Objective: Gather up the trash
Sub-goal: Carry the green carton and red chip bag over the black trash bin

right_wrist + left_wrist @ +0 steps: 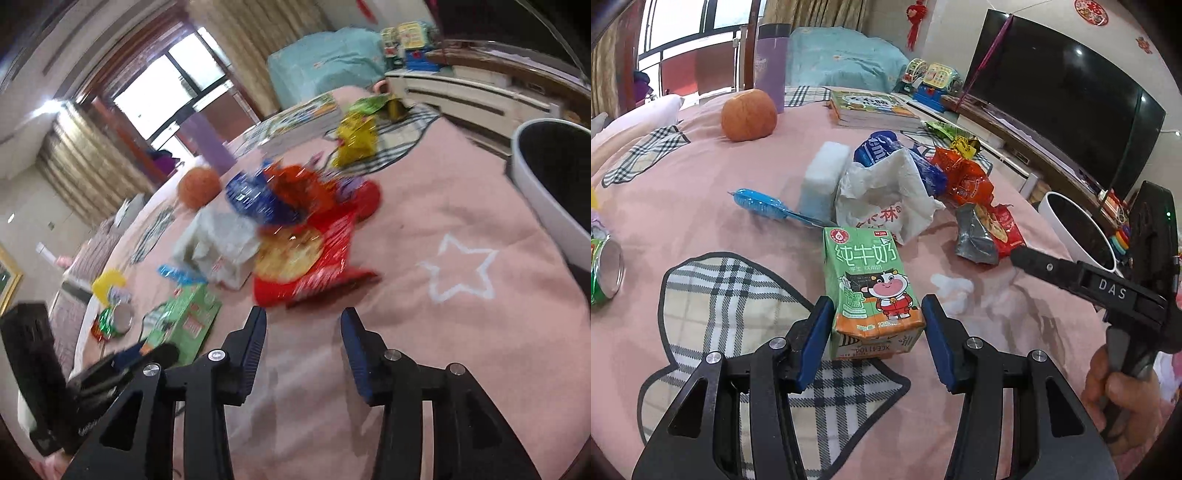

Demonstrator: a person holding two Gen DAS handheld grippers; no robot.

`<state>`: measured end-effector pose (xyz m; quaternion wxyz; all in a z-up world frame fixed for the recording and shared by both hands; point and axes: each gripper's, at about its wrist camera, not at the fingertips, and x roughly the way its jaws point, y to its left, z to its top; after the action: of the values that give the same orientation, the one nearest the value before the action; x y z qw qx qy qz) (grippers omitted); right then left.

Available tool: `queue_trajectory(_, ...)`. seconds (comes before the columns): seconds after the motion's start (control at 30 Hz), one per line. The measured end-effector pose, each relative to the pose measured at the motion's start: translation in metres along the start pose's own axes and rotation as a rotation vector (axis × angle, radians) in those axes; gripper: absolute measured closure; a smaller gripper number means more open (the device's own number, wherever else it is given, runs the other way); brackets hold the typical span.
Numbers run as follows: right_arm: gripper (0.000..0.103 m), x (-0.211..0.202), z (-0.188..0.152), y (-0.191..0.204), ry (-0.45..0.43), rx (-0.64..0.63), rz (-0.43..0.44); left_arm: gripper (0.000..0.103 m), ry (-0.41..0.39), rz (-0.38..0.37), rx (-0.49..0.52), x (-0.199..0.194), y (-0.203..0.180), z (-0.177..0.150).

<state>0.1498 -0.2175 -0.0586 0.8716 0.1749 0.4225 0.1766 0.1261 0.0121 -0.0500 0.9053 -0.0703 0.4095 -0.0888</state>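
Observation:
A green milk carton [873,295] lies on the pink cloth between the fingers of my left gripper [875,317]; the jaws stand open on either side of it, a small gap each side. It also shows in the right wrist view [184,321]. Behind it lies a heap of trash: a crumpled white paper bag [886,195], a blue wrapper [886,151] and red snack wrappers [990,229]. My right gripper [303,321] is open and empty, just in front of the red snack bag [310,258]. The white bin [546,184] stands at the right.
An orange [749,115], a purple flask [772,62], a stack of books [871,109], a white foam block [823,177], a blue brush [764,205] and a crushed green can [605,269] lie on the cloth. A TV [1063,96] stands right.

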Motion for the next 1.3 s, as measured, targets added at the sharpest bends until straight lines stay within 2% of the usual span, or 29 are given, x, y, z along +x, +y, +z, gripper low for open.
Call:
queue_trajectory(0.07, 0.054, -0.001, 0.003, 0.0, -0.022, -0.017, -0.033, 0.054, 0.003, 0.001, 0.002, 0.001, 0.0, 0.0)
queue_trajectory(0.13, 0.032, -0.001, 0.005, 0.0, -0.028, -0.035, -0.036, 0.054, 0.008, -0.003, 0.001, 0.003, -0.001, 0.0)
queue_trajectory(0.17, 0.029, 0.001, 0.006, 0.002, -0.027, -0.047, -0.025, 0.054, 0.009, -0.005, 0.0, 0.004, -0.001, 0.0)
queue_trajectory(0.4, 0.029, 0.007, 0.02, -0.001, -0.048, -0.057, -0.009, 0.054, 0.012, -0.012, 0.003, 0.008, -0.001, 0.002)
queue_trajectory(0.47, 0.034, 0.021, 0.026, -0.008, -0.021, -0.042, -0.026, 0.054, 0.009, -0.018, 0.004, 0.007, -0.002, 0.003)
queue_trajectory(0.5, 0.049, 0.025, 0.027, -0.01, -0.005, -0.037, -0.026, 0.054, 0.008, -0.021, 0.008, 0.007, -0.004, 0.003)
queue_trajectory(0.53, 0.071, 0.033, 0.028, -0.012, 0.027, -0.031, -0.022, 0.054, 0.007, -0.023, 0.01, 0.006, -0.004, 0.002)
queue_trajectory(0.57, 0.079, 0.037, 0.027, -0.013, 0.049, -0.03, -0.015, 0.054, 0.006, -0.028, 0.013, 0.006, -0.006, 0.003)
queue_trajectory(0.7, 0.096, 0.032, 0.019, -0.005, 0.04, -0.072, -0.009, 0.054, 0.002, -0.047, 0.032, 0.005, -0.018, 0.004)
queue_trajectory(0.93, 0.099, -0.001, 0.01, -0.013, -0.011, -0.036, 0.001, 0.054, -0.012, -0.093, 0.09, 0.001, -0.046, 0.006)
queue_trajectory(1.3, 0.099, -0.065, 0.013, -0.052, -0.128, 0.024, -0.09, 0.054, -0.013, -0.168, 0.198, 0.01, -0.106, 0.011)
